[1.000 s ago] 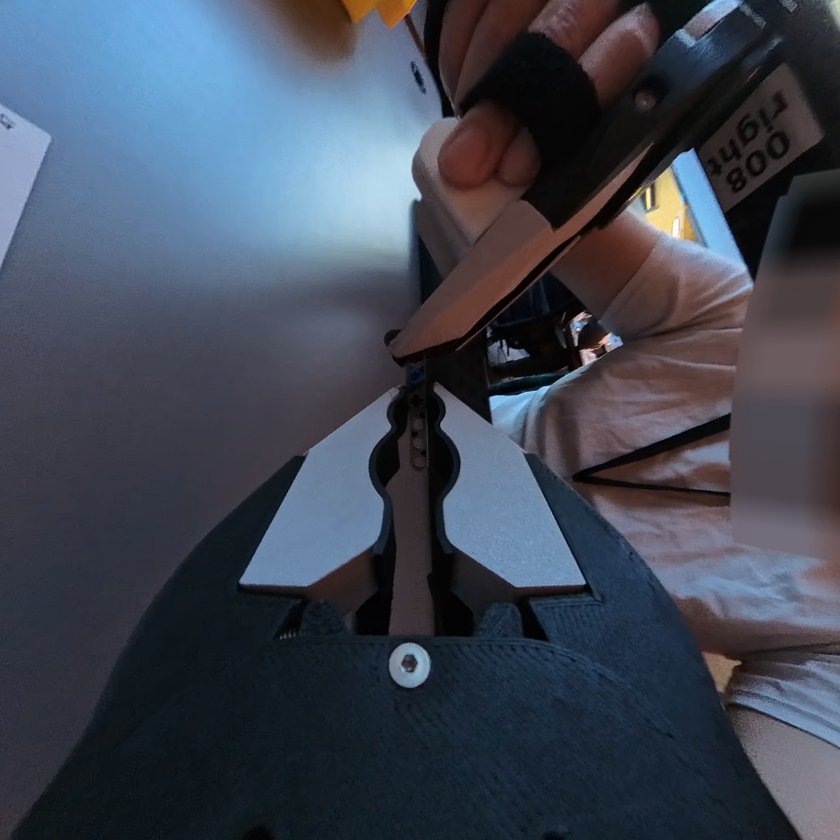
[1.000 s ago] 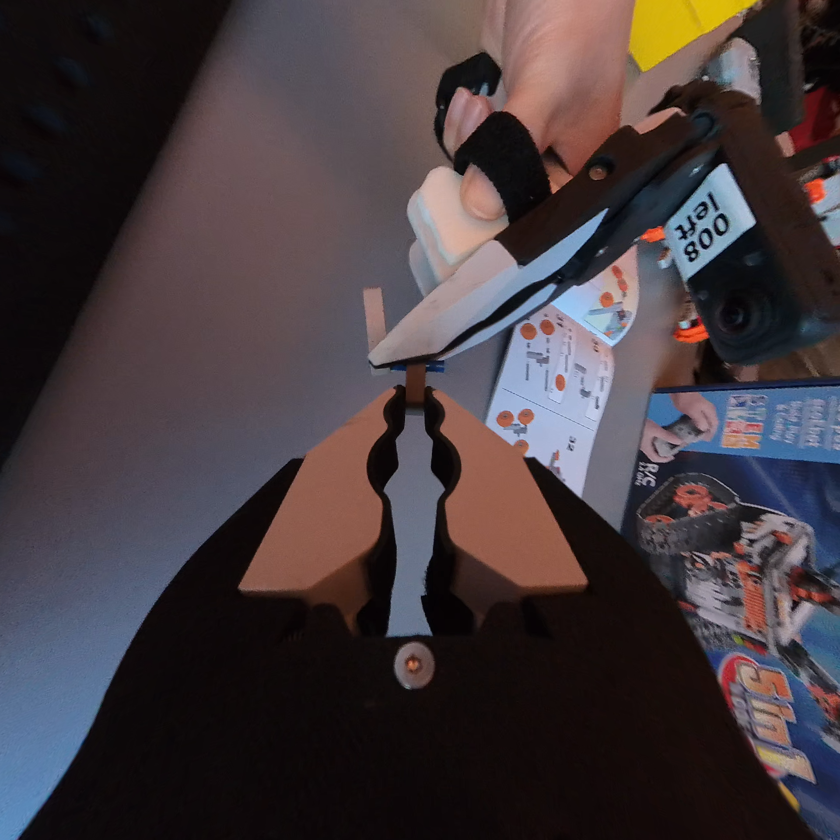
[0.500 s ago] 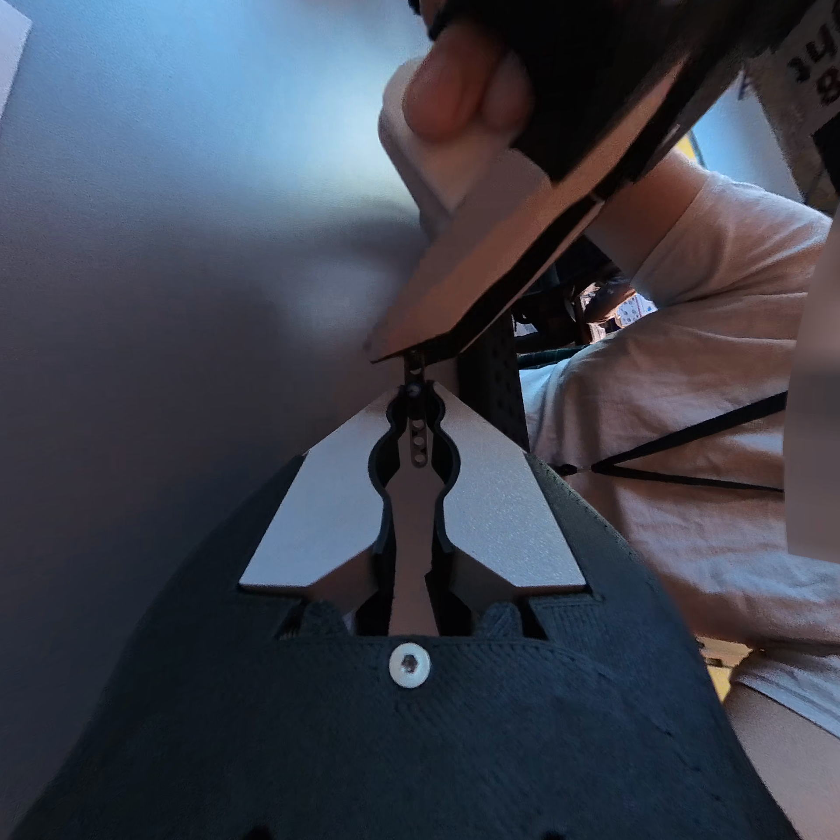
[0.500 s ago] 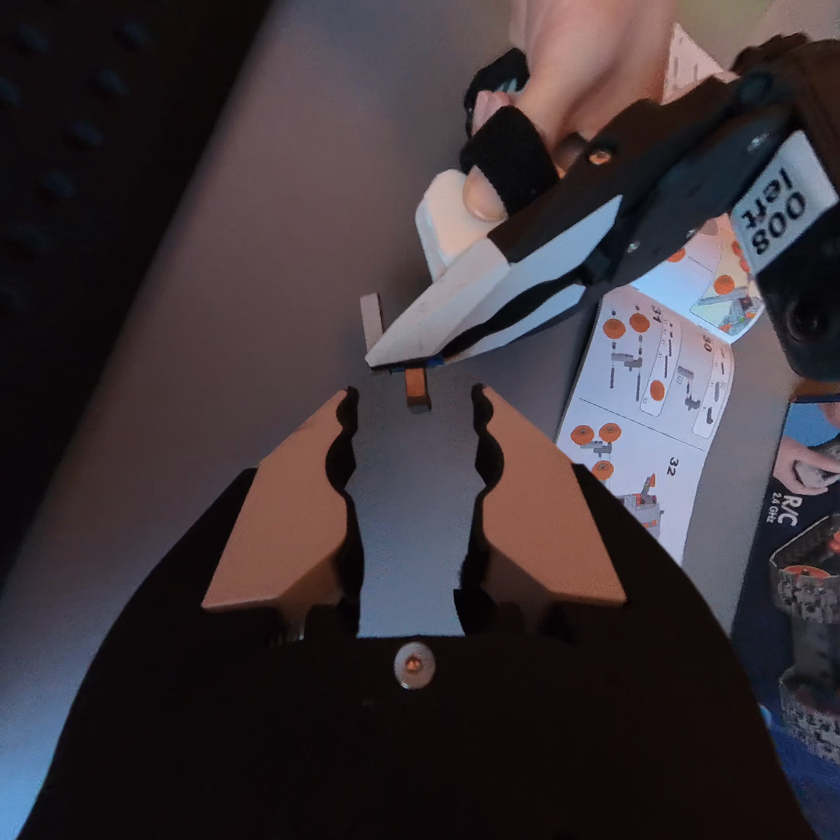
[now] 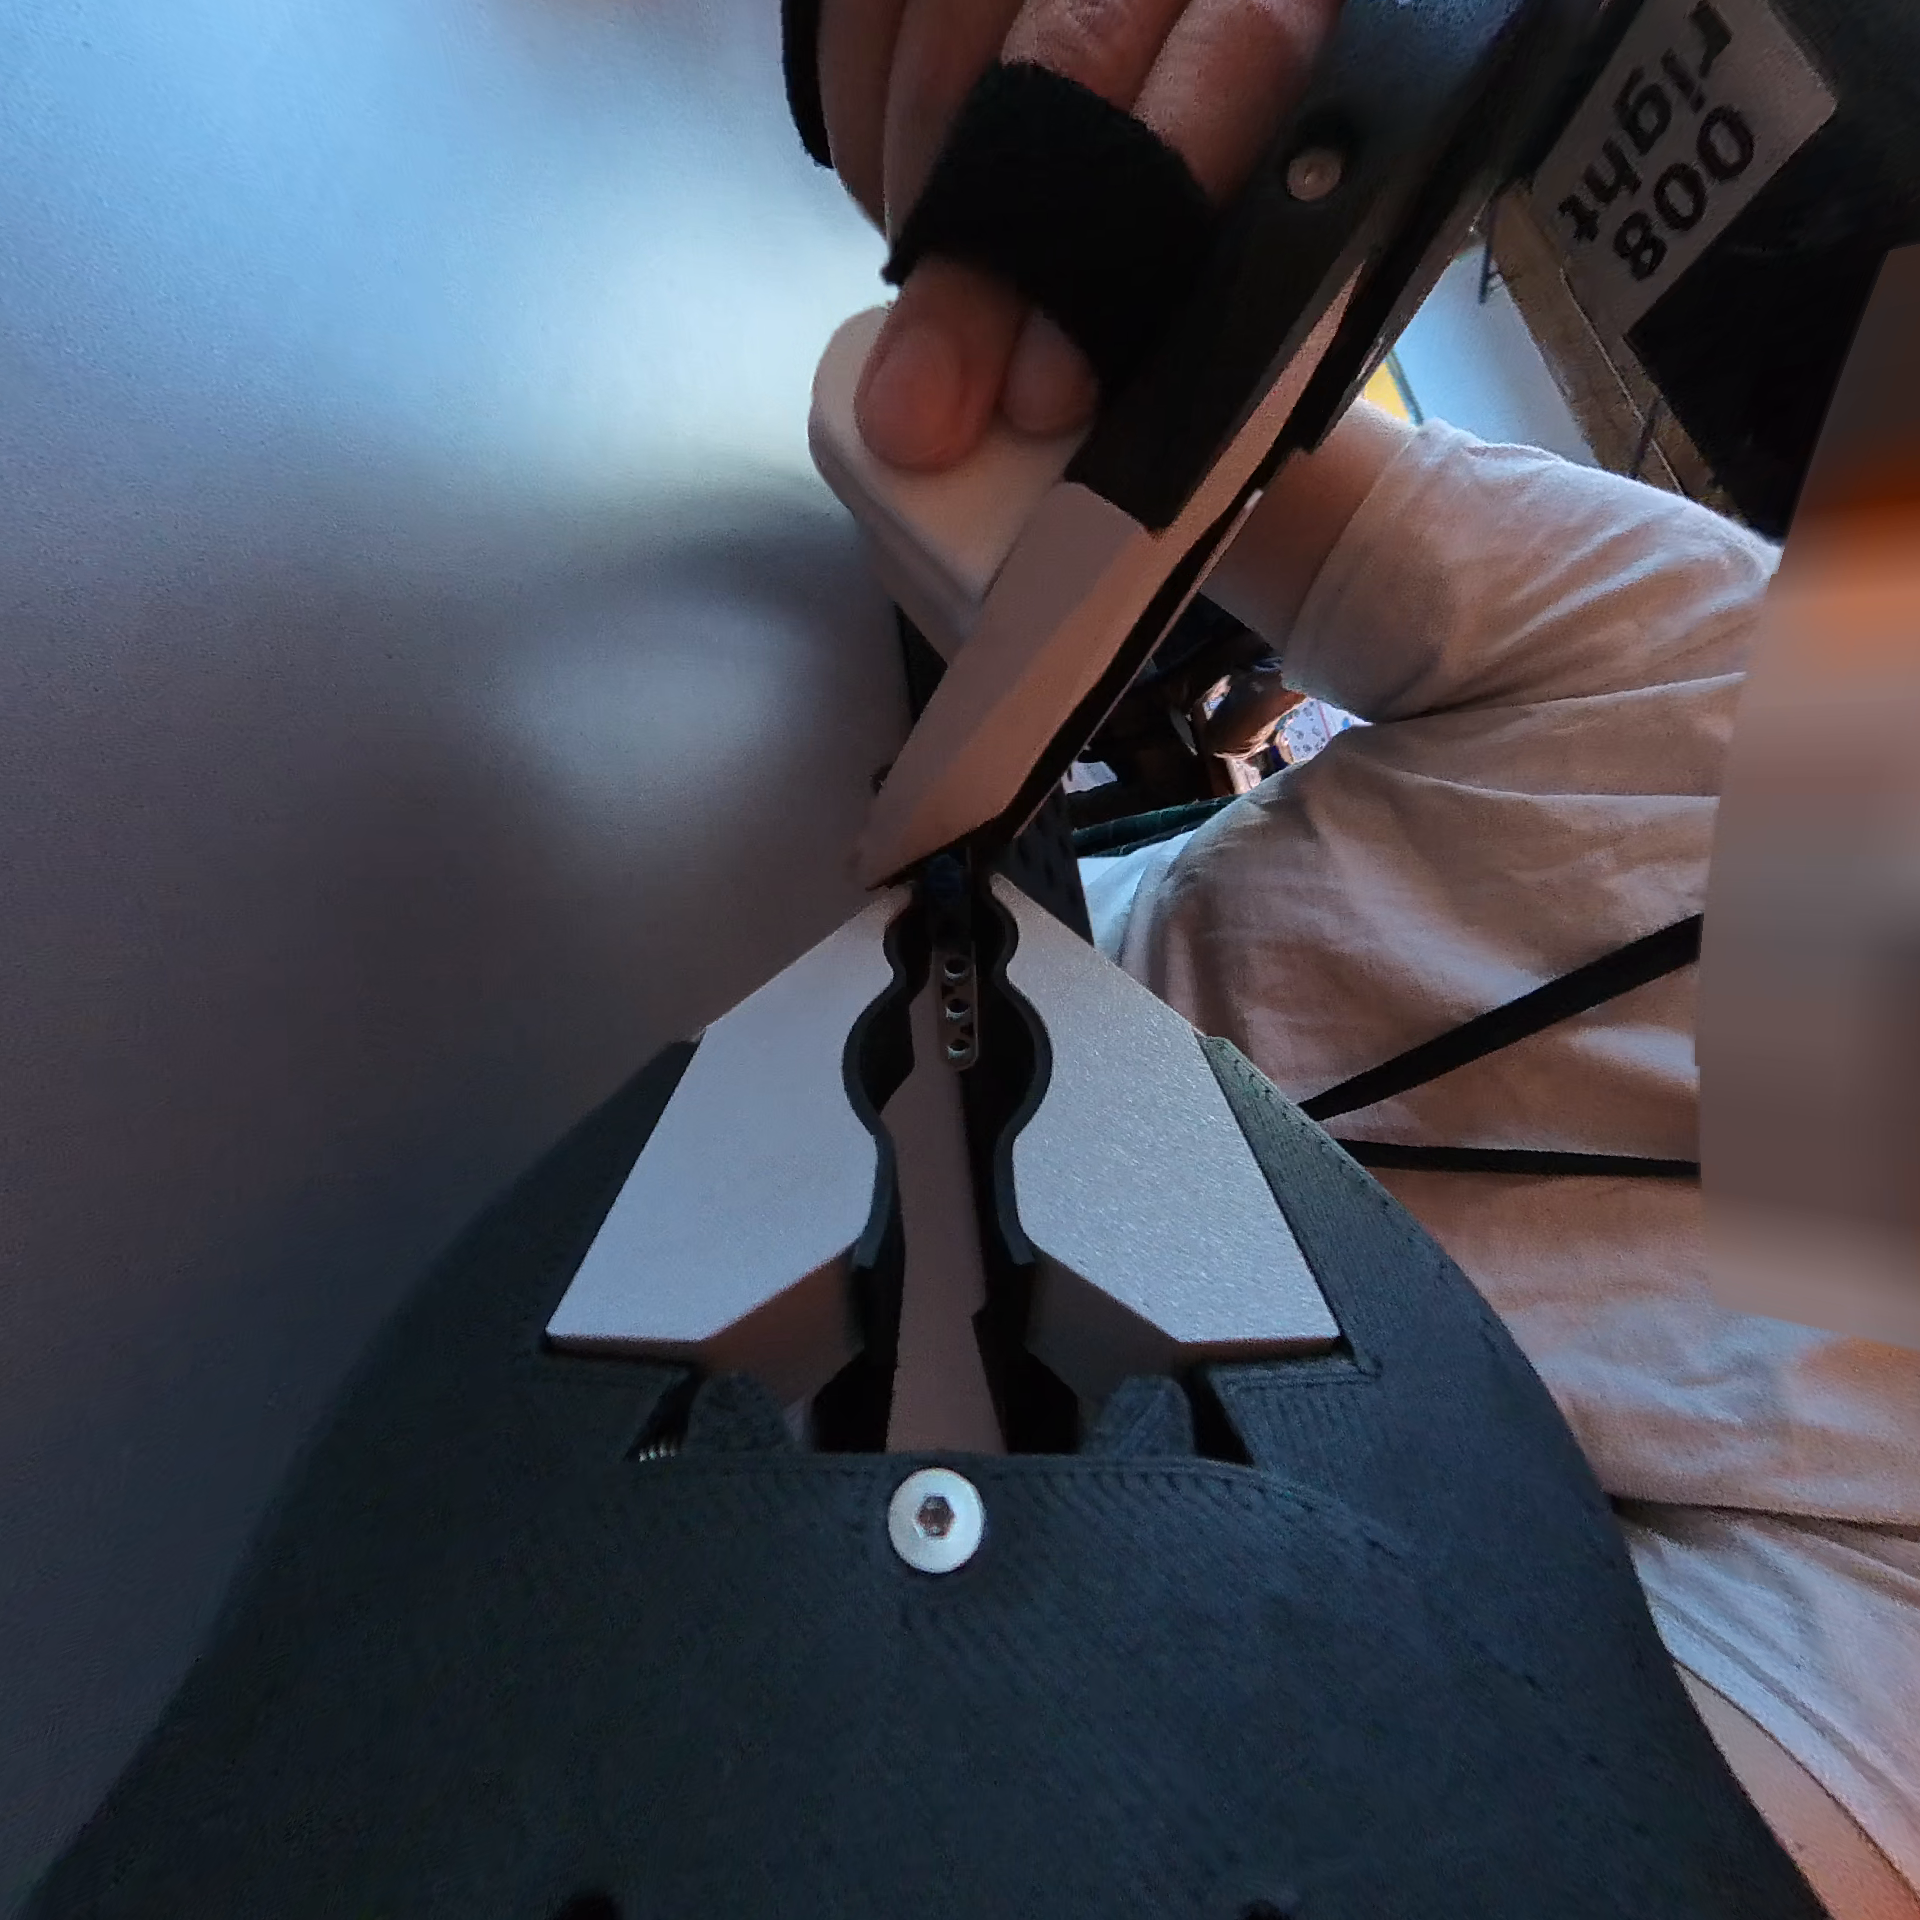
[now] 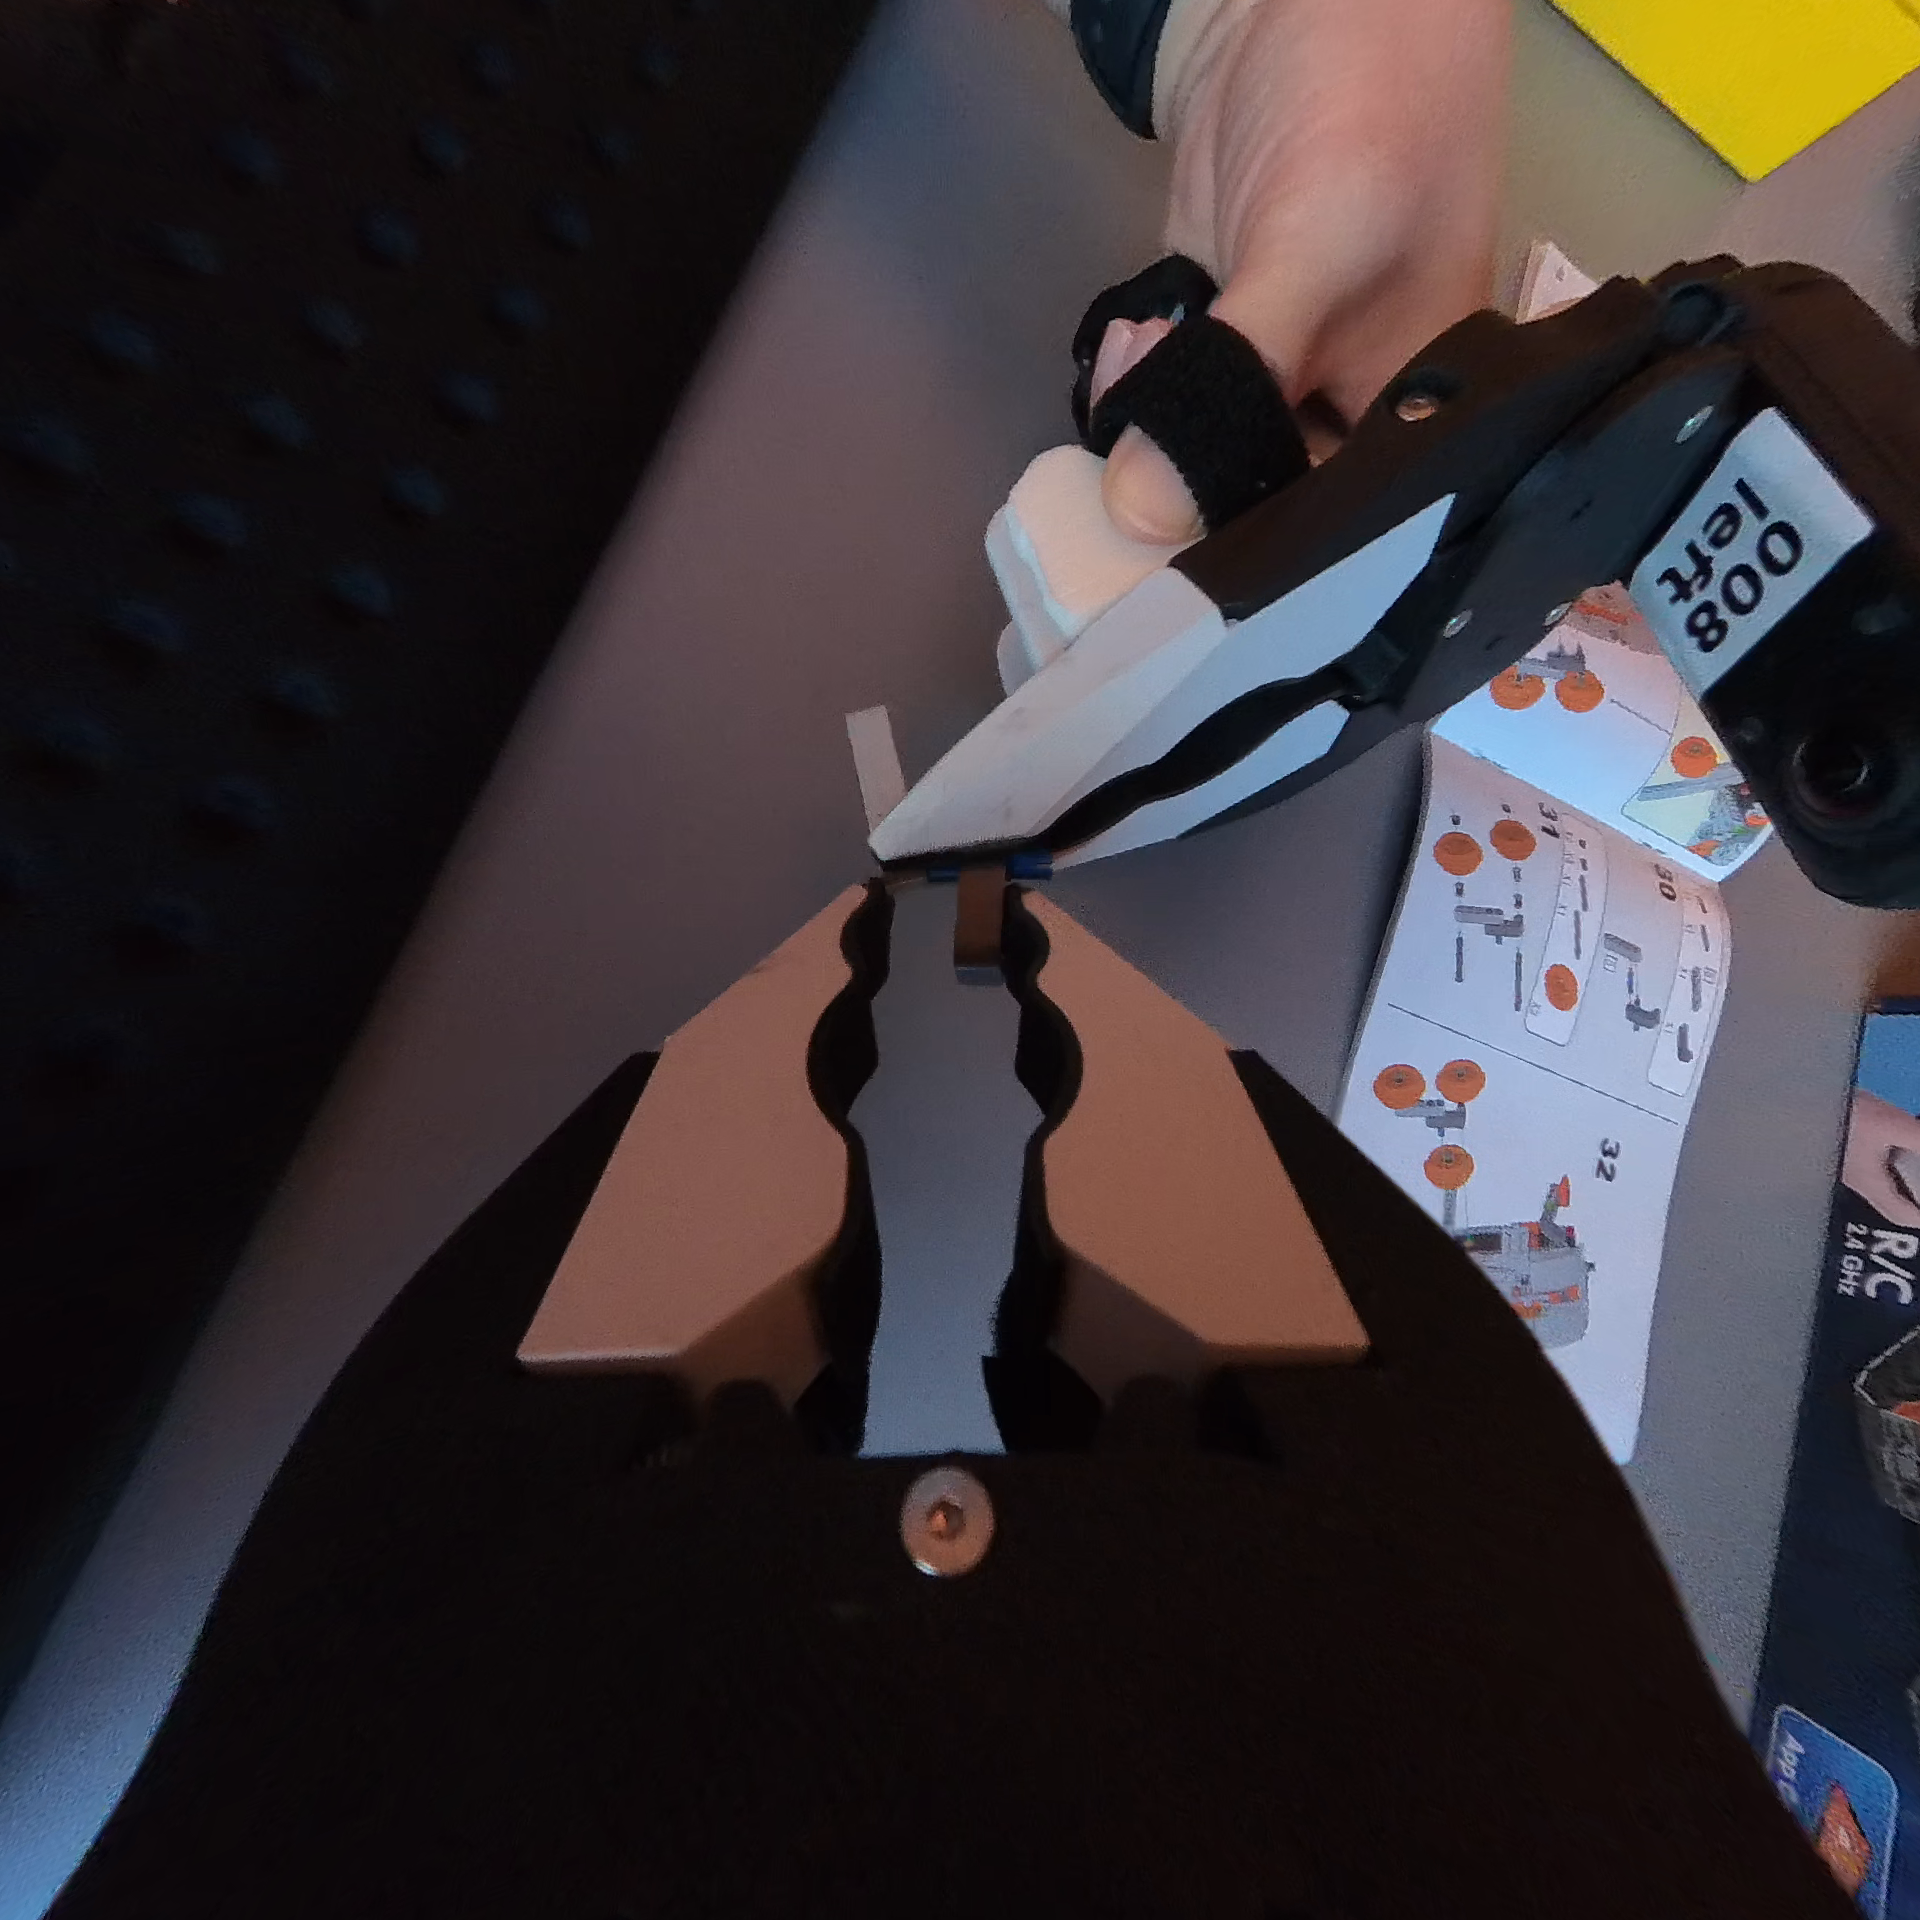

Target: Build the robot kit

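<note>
My left gripper is shut on a thin grey beam with holes, held edge-on between its pads. The right gripper comes in from the upper right, tips meeting mine. In the right wrist view my right gripper is narrowly open around a short brown-looking piece. The piece hangs from the left gripper's tips and lies against my right finger, with a gap on its left. Small blue pins show at the joint. A grey strip end sticks out beyond.
Grey tabletop lies below. An open instruction booklet and a blue toy box lie to the right, a yellow sheet at top right. A dark perforated panel borders the table. A person's white shirt is close. Left and right tips are no more than a few centimetres apart.
My right gripper let go of the short piece, opened wide and drew back, then came forward again with its jaws narrower around the piece. My left gripper kept its hold on the beam.
</note>
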Demonstrator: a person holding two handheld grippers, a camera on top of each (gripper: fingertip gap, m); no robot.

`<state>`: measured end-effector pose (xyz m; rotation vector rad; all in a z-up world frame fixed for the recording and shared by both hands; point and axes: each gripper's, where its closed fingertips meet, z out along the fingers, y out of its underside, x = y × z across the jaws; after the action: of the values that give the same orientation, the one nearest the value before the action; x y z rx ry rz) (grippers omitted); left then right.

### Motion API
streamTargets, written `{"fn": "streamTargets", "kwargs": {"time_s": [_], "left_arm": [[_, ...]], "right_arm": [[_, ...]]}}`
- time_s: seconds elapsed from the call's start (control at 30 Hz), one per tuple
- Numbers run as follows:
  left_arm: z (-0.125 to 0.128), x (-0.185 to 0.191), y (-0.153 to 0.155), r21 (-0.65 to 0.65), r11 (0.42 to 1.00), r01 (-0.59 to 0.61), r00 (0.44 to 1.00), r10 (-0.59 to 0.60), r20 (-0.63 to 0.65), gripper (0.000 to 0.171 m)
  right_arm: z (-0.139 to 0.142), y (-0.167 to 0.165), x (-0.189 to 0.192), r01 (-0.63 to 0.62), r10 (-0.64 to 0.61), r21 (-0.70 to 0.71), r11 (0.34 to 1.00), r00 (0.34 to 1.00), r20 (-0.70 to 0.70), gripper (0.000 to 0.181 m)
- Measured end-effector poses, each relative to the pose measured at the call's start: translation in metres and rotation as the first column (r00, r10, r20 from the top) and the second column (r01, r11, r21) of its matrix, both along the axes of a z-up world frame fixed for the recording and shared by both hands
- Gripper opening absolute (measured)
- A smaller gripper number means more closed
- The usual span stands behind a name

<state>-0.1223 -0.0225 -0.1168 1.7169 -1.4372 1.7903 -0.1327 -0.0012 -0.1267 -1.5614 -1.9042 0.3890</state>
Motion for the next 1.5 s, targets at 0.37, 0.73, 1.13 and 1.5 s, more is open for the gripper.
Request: {"fn": "streamTargets", "kwargs": {"time_s": [0.37,0.73,1.13,1.5], "left_arm": [[0.015,0.006,0.041,0.058,0.972,-0.229,0.968,0.221,0.123,0.004],[0.078,0.015,0.096,-0.053,0.738,-0.673,0.678,0.644,0.355,0.004],[0.074,0.013,0.111,-0.192,0.582,-0.79,0.506,0.797,0.329,0.003],[0.04,-0.024,0.141,0.205,0.419,-0.884,0.465,0.829,0.31,0.004]], "right_arm": [[0.056,0.069,0.043,0.484,-0.473,-0.074,0.872,0.793,-0.385,0.049],[0.076,0.064,0.021,0.046,-0.817,-0.842,0.538,0.273,-0.507,0.029],[0.067,0.078,0.01,-0.124,-0.874,-0.908,0.401,0.245,-0.419,0.005],[-0.005,0.059,0.056,0.647,-0.79,-0.634,0.425,0.606,0.089,0.006]]}}
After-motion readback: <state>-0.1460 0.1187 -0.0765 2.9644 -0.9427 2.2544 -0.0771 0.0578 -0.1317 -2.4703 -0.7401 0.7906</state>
